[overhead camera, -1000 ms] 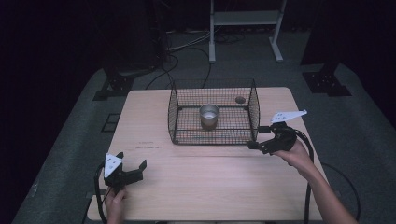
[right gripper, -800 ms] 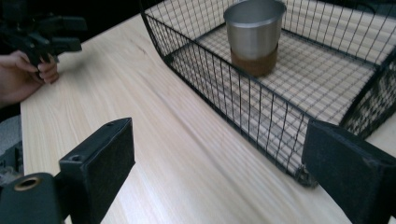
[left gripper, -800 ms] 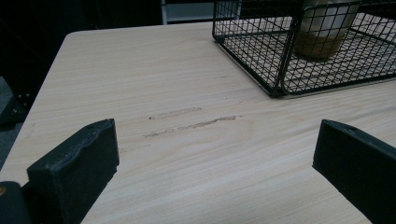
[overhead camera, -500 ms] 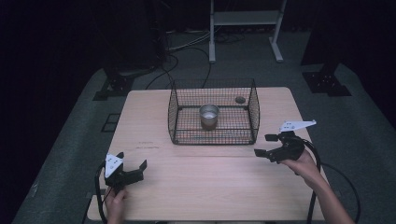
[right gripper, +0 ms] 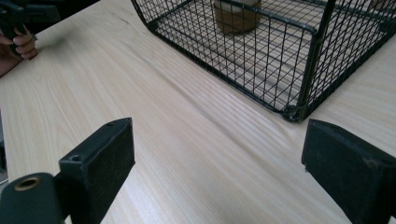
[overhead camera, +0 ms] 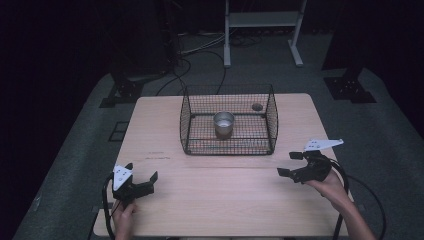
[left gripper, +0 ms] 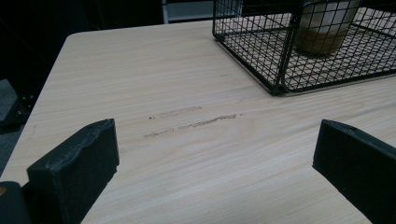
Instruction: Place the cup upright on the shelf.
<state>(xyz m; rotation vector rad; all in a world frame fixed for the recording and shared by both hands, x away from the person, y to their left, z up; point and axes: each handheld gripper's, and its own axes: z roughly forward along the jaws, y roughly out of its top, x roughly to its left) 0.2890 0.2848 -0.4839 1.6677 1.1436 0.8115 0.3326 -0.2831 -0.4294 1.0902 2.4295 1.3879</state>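
Jaws wide apart, right gripper point(overhead camera: 291, 164) sits near wire basket point(overhead camera: 227, 147) corner.

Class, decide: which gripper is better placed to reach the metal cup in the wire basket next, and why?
Probably the right gripper: it hovers open beside the wire basket holding the metal cup, while the left gripper sits open near the table's front edge.

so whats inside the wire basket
A metal cup stands upright near the middle of the wire basket. A small dark round thing lies by the far right corner; what it is cannot be told. The cup's contents are unclear.
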